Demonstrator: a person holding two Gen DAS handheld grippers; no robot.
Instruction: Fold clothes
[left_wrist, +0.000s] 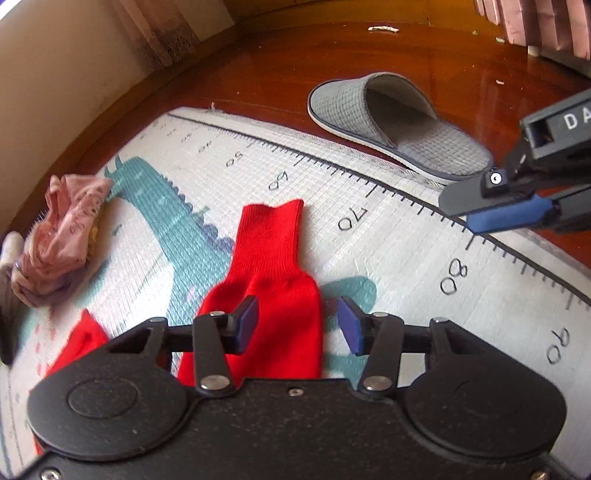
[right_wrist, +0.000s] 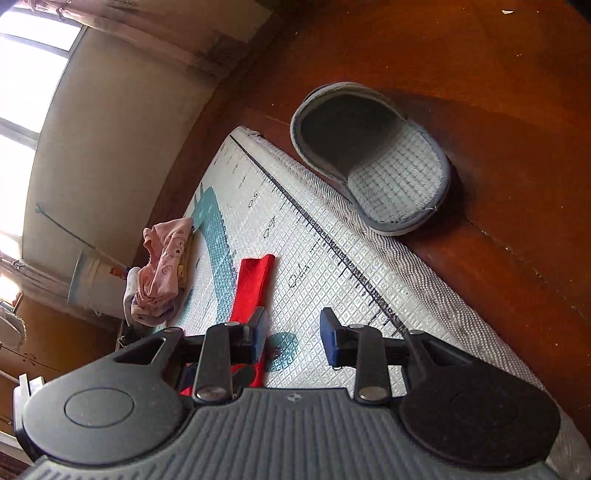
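A bright red knitted sock (left_wrist: 271, 273) lies stretched out on a white quilted play mat (left_wrist: 388, 258) printed with a black ruler scale and teal shapes, its ribbed cuff pointing away toward the far edge of the mat. The left gripper (left_wrist: 297, 325) hangs low over the sock's wider part, its two blue-padded fingers (left_wrist: 246, 320) spread apart with nothing between them; one pad sits over the red fabric, the other over bare mat just beside it. Whether the pads touch the cloth I cannot tell. A second patch of red fabric (left_wrist: 79, 343) shows at the left of that gripper's body, partly hidden.

The right gripper (right_wrist: 293, 334) hovers over the mat to the right of the sock (right_wrist: 253, 291), its jaws also wide and empty. Seen from the left wrist, the right gripper (left_wrist: 495, 206) hangs near the ruler edge by the mark 70 or 80, well apart from the sock.

At the left side of the mat sits a crumpled bundle of pale pink printed cloth (left_wrist: 62, 236) with some grey-white fabric tucked against it. A grey waffle-textured slipper (left_wrist: 399, 125) rests on the glossy reddish-brown wooden floor (left_wrist: 258, 62), its heel just touching the mat's woven border. A pinkish curtain (left_wrist: 535, 26) hangs at the far side of the room.
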